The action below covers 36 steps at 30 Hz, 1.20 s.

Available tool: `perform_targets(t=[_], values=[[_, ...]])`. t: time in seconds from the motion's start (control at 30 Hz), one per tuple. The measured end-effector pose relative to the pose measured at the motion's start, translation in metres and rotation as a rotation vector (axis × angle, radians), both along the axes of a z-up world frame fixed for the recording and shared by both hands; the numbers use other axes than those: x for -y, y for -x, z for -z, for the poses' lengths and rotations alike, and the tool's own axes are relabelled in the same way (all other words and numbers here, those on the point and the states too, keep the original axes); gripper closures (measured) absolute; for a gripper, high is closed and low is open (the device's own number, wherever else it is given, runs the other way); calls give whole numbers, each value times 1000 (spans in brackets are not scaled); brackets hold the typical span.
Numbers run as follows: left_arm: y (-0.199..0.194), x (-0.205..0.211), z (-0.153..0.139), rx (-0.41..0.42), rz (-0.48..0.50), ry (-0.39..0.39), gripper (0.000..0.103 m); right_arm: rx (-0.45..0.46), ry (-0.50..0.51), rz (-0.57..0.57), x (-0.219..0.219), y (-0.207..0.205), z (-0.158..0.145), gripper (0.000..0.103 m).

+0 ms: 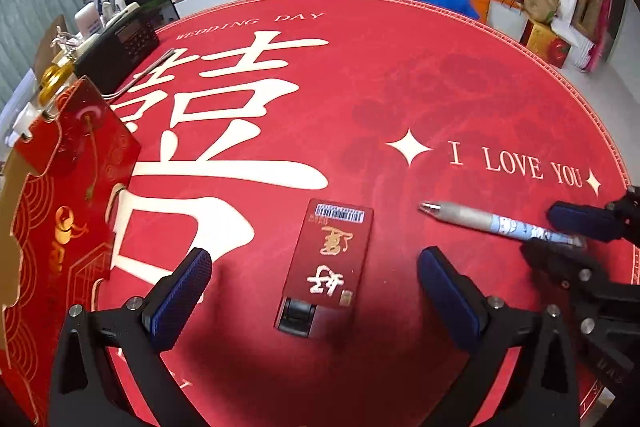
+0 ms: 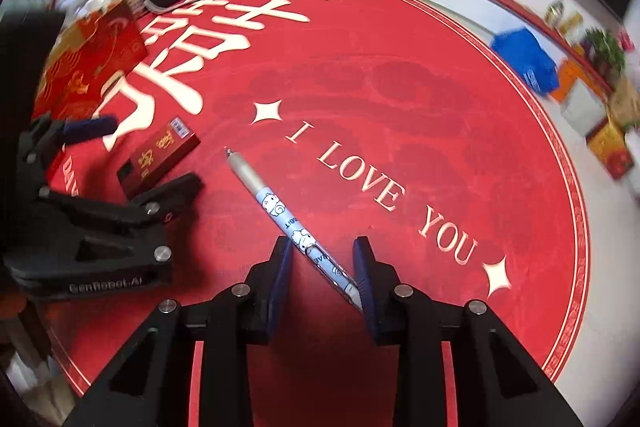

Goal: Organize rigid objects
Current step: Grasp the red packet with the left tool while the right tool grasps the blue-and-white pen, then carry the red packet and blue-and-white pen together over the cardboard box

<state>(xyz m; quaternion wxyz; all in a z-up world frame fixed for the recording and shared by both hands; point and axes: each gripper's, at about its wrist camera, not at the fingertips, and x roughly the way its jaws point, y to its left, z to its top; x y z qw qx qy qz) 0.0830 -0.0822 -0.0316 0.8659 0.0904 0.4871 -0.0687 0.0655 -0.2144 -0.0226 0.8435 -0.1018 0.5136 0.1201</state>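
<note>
A blue-and-white pen (image 2: 276,205) with a silver tip lies slantwise on the round red mat (image 2: 400,87). My right gripper (image 2: 324,255) points down over the pen's rear end, jaws narrow with the pen between them. The right pad (image 2: 366,279) touches the pen's end, but I see no squeeze. A small dark red box (image 1: 328,263) with gold characters and a barcode lies flat on the mat. My left gripper (image 1: 316,291) hangs open above it, one finger on each side. The left wrist view shows the pen (image 1: 480,221) and the right gripper (image 1: 556,237) at the right edge.
A large red-and-gold gift box (image 1: 68,187) stands at the mat's left edge. Behind it are a black radio (image 1: 116,51) and a gold object (image 1: 54,75). Bags and boxes (image 1: 548,43) sit on the floor beyond the mat's far right.
</note>
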Motion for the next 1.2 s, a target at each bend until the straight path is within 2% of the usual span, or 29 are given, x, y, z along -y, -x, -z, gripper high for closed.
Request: perform_targets(t=[0.17, 0.23, 0.33, 0.43, 0.47, 0.5, 0.57, 0.63, 0.7, 0.8, 0.87, 0.93, 0.97, 1.0, 1.03, 1.13, 1.17, 1.2], values=[[-4, -14, 5, -31, 15, 107, 0, 16, 36, -153, -13, -10, 1, 69], [-4, -13, 4, -21, 25, 104, 0, -1, 23, -192, -12, -15, 1, 69], [-4, -10, 3, -15, 20, 105, 0, -24, -20, -213, -6, -19, 3, 69], [-4, -6, 2, -29, 0, 101, 1, -23, 1, -194, -9, -16, 2, 69], [-4, -5, 2, -36, -14, 102, 2, -33, 5, -173, -9, -16, 2, 77], [-2, -3, 1, -37, -25, 104, 7, -44, 2, -150, -10, -15, 1, 83], [5, 3, -4, -31, -10, 110, 26, -58, -10, -117, -8, -9, 1, 89], [15, 13, -9, -26, 25, 111, 66, -70, -26, -118, -7, -1, 0, 89], [20, 21, -9, -19, 44, 92, 66, -68, -10, -139, -9, 2, 0, 89], [19, 20, -8, -10, 33, 103, 65, -75, -10, -148, -10, -4, 1, 88], [20, 21, -8, 3, 30, 83, 55, -76, -6, -155, -12, -7, 1, 88], [17, 16, -5, 21, -11, 50, 25, -66, 0, -163, -15, -9, 1, 88], [15, 12, -4, 16, -30, 59, 22, -62, 3, -167, -15, -8, 1, 88], [13, 5, -1, -4, -49, 108, 20, -60, 5, -169, -16, -8, 2, 88], [13, 3, -1, -1, -50, 117, 19, -60, -2, -163, -14, -8, 2, 88], [15, 11, -1, 3, -37, 104, 19, -58, 3, -148, -16, -7, 2, 89], [15, 12, -1, -4, -39, 102, 20, -55, 8, -141, -16, -6, 2, 92], [16, 14, -2, -11, -26, 104, 26, -52, 8, -131, -16, -5, 1, 92]])
